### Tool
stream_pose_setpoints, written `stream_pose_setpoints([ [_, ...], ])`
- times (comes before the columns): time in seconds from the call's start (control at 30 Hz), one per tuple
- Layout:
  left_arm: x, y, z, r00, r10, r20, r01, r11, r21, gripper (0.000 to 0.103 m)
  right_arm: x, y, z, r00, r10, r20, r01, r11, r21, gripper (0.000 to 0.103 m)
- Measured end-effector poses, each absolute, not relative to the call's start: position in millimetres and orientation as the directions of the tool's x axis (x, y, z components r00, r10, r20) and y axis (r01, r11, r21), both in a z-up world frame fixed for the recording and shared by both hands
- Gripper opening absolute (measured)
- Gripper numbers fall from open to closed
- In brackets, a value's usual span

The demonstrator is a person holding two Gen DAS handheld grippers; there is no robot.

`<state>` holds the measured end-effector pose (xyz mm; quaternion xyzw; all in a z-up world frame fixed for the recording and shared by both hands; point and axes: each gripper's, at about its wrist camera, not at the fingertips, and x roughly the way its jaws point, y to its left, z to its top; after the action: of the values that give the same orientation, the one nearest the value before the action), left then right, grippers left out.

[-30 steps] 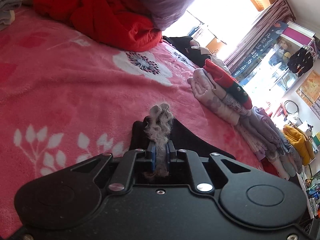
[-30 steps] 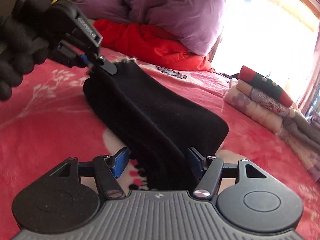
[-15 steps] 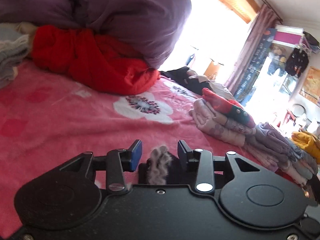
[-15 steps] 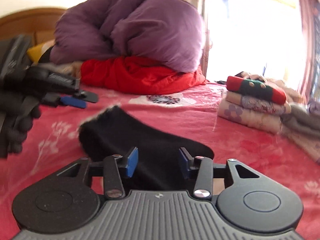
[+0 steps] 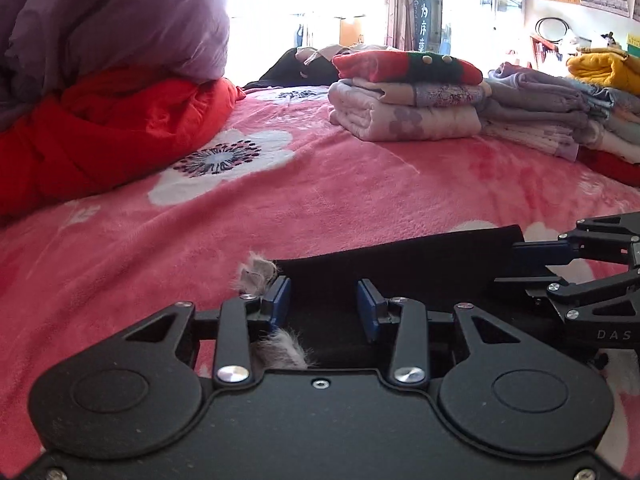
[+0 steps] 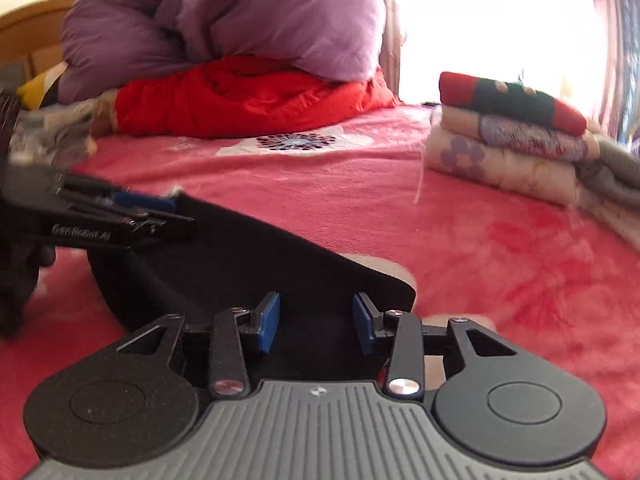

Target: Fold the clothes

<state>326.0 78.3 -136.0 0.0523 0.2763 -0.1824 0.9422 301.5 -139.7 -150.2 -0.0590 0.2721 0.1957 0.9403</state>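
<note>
At the far left of the bed (image 5: 360, 200), a purple duvet (image 5: 120, 20) sits heaped on a red quilt (image 5: 100, 132), pushed back so the pink blanket in front stays free as a working surface. On the near part of that blanket lies the black garment (image 6: 248, 264), a long flat strip with a grey fuzzy trim (image 5: 256, 272) showing at its left end. The left gripper (image 5: 323, 304) rests low over that end, its fingers spread with the cloth between them but not pinched. The right gripper (image 6: 316, 322) sits at the other end, its fingers likewise spread apart over the black cloth and gripping nothing. With one tool at each end, the strip appears to be held flat and straight, which would suit either a fold about to be made or one just laid down; the pictures do not settle which. Far right stands a stack (image 5: 408, 92) of folded clothes, with more folded piles beside it, likely where finished pieces are kept.
</note>
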Motion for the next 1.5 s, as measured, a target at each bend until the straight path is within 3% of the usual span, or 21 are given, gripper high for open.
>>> stream_pose_setpoints([
  [0.27, 299, 85, -113, 0.812, -0.321, -0.487, 0.381, 0.924, 0.026, 0.034, 285, -136, -137, 0.812, 0.303, -0.499, -0.384, 0.921, -0.066, 0.045],
  [0.37, 287, 85, -110, 0.799, -0.325, -0.506, 0.410, 0.910, 0.062, 0.035, 261, -138, -124, 0.832, 0.336, -0.441, -0.398, 0.916, -0.054, 0.049],
  [0.47, 287, 79, -127, 0.781, -0.280, -0.559, 0.421, 0.896, 0.139, 0.039, 252, -130, -129, 0.825, 0.333, -0.456, -0.421, 0.901, -0.102, 0.051],
  [0.57, 287, 86, -125, 0.775, -0.295, -0.559, 0.407, 0.910, 0.084, 0.039, 269, -132, -147, 0.777, 0.310, -0.547, -0.394, 0.918, -0.039, 0.055],
  [0.63, 288, 92, -121, 0.773, -0.310, -0.554, 0.395, 0.918, 0.037, 0.039, 277, -136, -147, 0.763, 0.323, -0.560, -0.391, 0.921, -0.002, 0.056],
  [0.77, 288, 103, -115, 0.769, -0.339, -0.541, 0.368, 0.928, -0.058, 0.043, 271, -131, -138, 0.762, 0.306, -0.571, -0.410, 0.910, -0.060, 0.059],
  [0.87, 290, 136, -105, 0.793, -0.351, -0.497, 0.238, 0.931, -0.278, 0.061, 262, -157, -129, 0.775, 0.342, -0.531, -0.331, 0.936, 0.119, 0.061],
  [0.97, 300, 168, -115, 0.770, -0.387, -0.508, 0.099, 0.858, -0.504, 0.064, 261, -193, -138, 0.769, 0.378, -0.516, -0.183, 0.903, 0.388, 0.065],
  [1.07, 309, 182, -131, 0.723, -0.441, -0.532, 0.002, 0.771, -0.637, 0.065, 264, -219, -158, 0.756, 0.435, -0.490, -0.064, 0.793, 0.605, 0.067],
  [1.23, 317, 173, -140, 0.656, -0.492, -0.572, -0.013, 0.751, -0.660, 0.067, 271, -225, -167, 0.757, 0.483, -0.440, -0.023, 0.693, 0.721, 0.074],
  [1.3, 320, 168, -143, 0.642, -0.487, -0.592, -0.007, 0.769, -0.640, 0.067, 278, -221, -169, 0.750, 0.498, -0.435, -0.032, 0.684, 0.729, 0.073],
  [1.37, 322, 164, -144, 0.641, -0.486, -0.595, 0.005, 0.777, -0.629, 0.066, 283, -214, -174, 0.746, 0.493, -0.447, -0.026, 0.692, 0.721, 0.067],
  [1.43, 321, 159, -143, 0.647, -0.488, -0.586, 0.030, 0.784, -0.620, 0.057, 287, -206, -177, 0.752, 0.473, -0.460, -0.029, 0.720, 0.693, 0.066],
  [1.47, 321, 157, -143, 0.649, -0.490, -0.582, 0.037, 0.784, -0.619, 0.045, 288, -201, -175, 0.753, 0.469, -0.462, -0.034, 0.729, 0.684, 0.066],
  [1.5, 320, 156, -143, 0.649, -0.494, -0.579, 0.042, 0.783, -0.621, 0.040, 289, -197, -174, 0.753, 0.468, -0.464, -0.037, 0.733, 0.679, 0.063],
])
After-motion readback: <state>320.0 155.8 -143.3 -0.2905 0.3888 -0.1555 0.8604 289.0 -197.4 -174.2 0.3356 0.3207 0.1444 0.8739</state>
